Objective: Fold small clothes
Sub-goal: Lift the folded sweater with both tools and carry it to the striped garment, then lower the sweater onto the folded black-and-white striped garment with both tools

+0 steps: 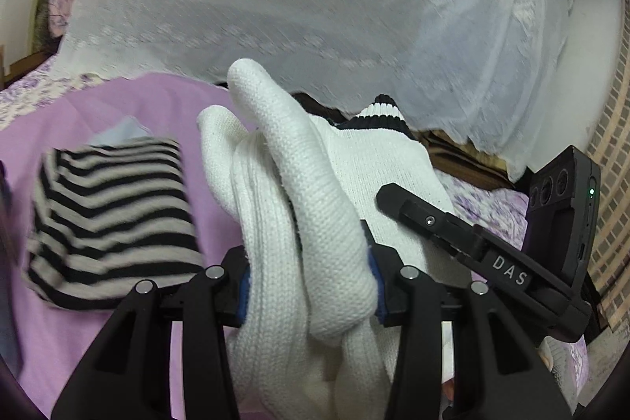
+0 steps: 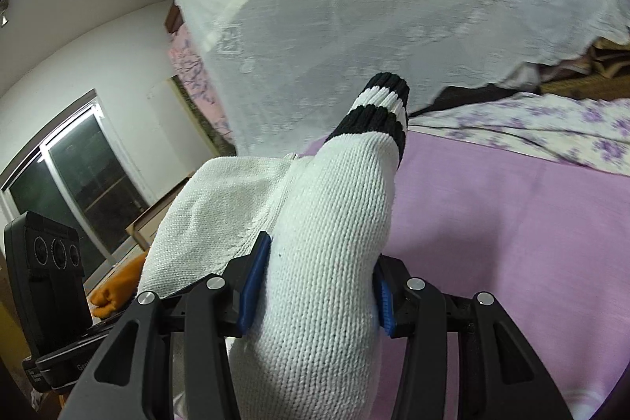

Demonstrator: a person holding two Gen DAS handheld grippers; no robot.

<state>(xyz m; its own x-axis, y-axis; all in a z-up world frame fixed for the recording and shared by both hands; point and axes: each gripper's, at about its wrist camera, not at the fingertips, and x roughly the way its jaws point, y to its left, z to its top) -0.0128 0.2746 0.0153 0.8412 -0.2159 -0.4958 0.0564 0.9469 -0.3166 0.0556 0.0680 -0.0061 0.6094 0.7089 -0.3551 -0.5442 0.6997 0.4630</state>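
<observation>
A white knit garment [image 1: 307, 223] with black-and-white ribbed cuffs [image 1: 384, 117] hangs between both grippers above a purple bed sheet [image 1: 118, 105]. My left gripper [image 1: 309, 286] is shut on a bunched white part of it. My right gripper [image 2: 319, 286] is shut on a white sleeve [image 2: 334, 223] whose striped cuff [image 2: 378, 113] points away. The right gripper's body [image 1: 492, 262] shows at the right of the left wrist view. A folded black-and-white striped garment [image 1: 114, 223] lies on the sheet to the left.
A white lace net [image 1: 315, 6] hangs over the back of the bed. A floral bedspread [image 2: 531, 128] borders the purple sheet [image 2: 512, 243]. A window [image 2: 75, 176] and an orange cloth [image 2: 118, 286] are at the left of the right wrist view. A brick wall [image 1: 614, 144] stands at the right.
</observation>
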